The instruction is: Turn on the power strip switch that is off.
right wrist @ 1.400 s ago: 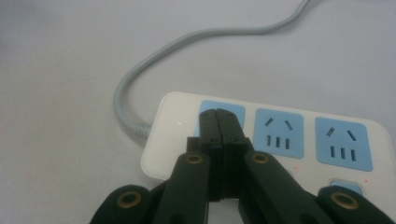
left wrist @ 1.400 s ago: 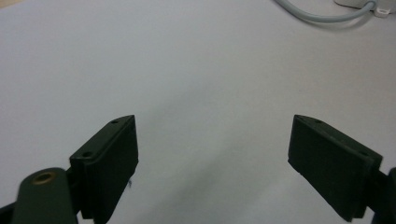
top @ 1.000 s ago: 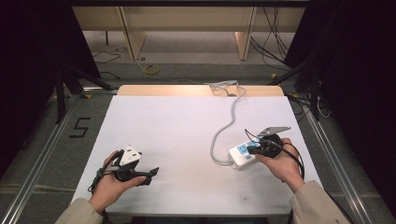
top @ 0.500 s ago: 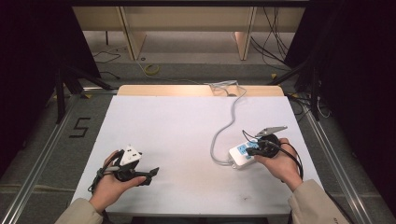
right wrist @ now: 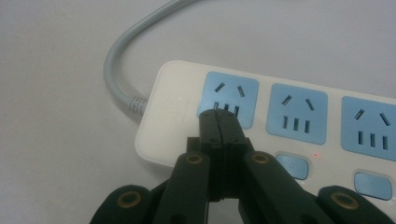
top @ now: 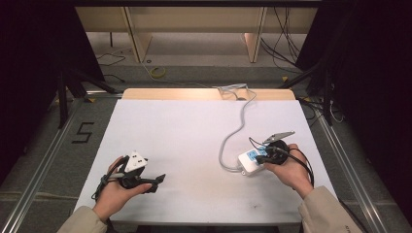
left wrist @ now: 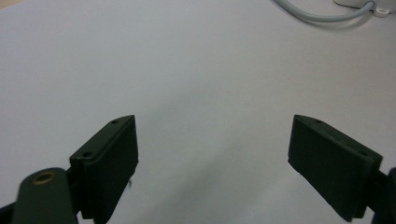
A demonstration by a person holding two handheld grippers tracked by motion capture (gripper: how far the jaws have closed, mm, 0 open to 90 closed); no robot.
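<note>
The right gripper (right wrist: 219, 122), jaws pressed together and empty, hovered over the power strip (right wrist: 280, 121) at the frame's centre, seemingly about to press a switch (right wrist: 292, 166), while the left gripper (left wrist: 212, 154) waited spread.

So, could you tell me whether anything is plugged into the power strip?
No, the three blue sockets on the power strip are bare in the right gripper view.
</note>
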